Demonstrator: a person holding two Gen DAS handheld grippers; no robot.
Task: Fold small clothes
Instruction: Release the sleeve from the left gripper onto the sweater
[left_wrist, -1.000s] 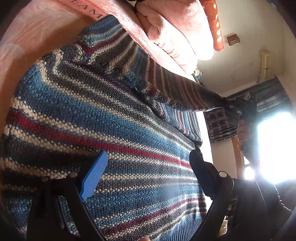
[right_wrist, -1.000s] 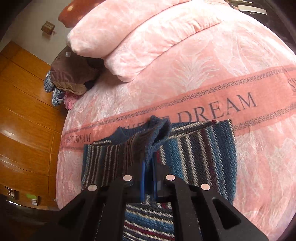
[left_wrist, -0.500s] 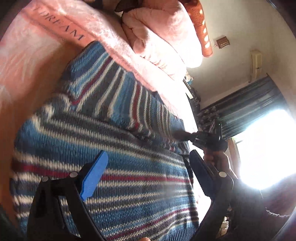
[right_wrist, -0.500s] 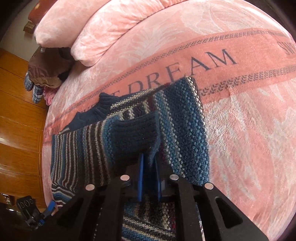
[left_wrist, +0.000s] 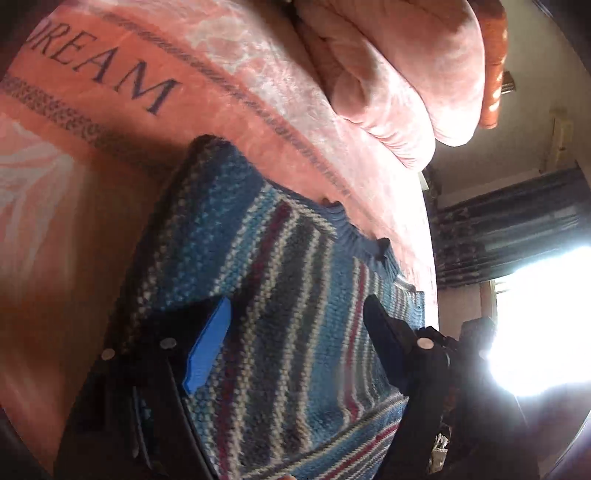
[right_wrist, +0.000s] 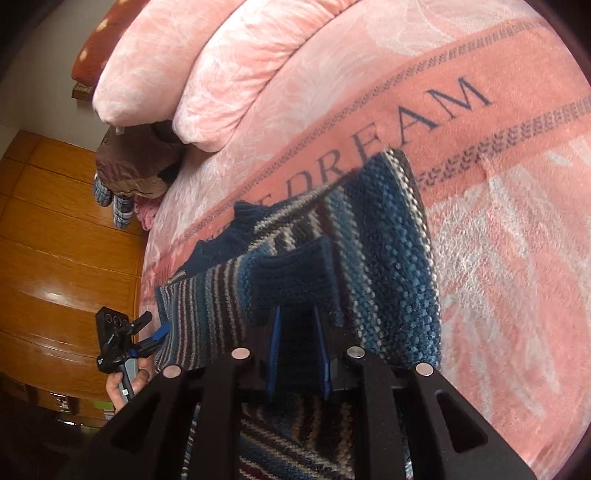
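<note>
Right tool (right_wrist: 297, 354): fingers apart a little w/ sleeve cuff (right_wrist: 291, 273) just past the tips; whether pads still touch the knit, can't tell. Left tool (left_wrist: 295, 347): wide apart over the sweater (left_wrist: 280, 314), gripping nothing. Sweater lies flat on the bed (right_wrist: 498, 240), striped, sleeve laid across the body. Beyond: pink pillows (right_wrist: 221, 62), brown bundle (right_wrist: 136, 162) by a wood wall (right_wrist: 66, 229).

The sweater (left_wrist: 280, 325) is knitted in blue, grey, white and dark red stripes; the blanket (right_wrist: 480, 110) is pink with a salmon band, dark lettering and possibly grey braid borders.
</note>
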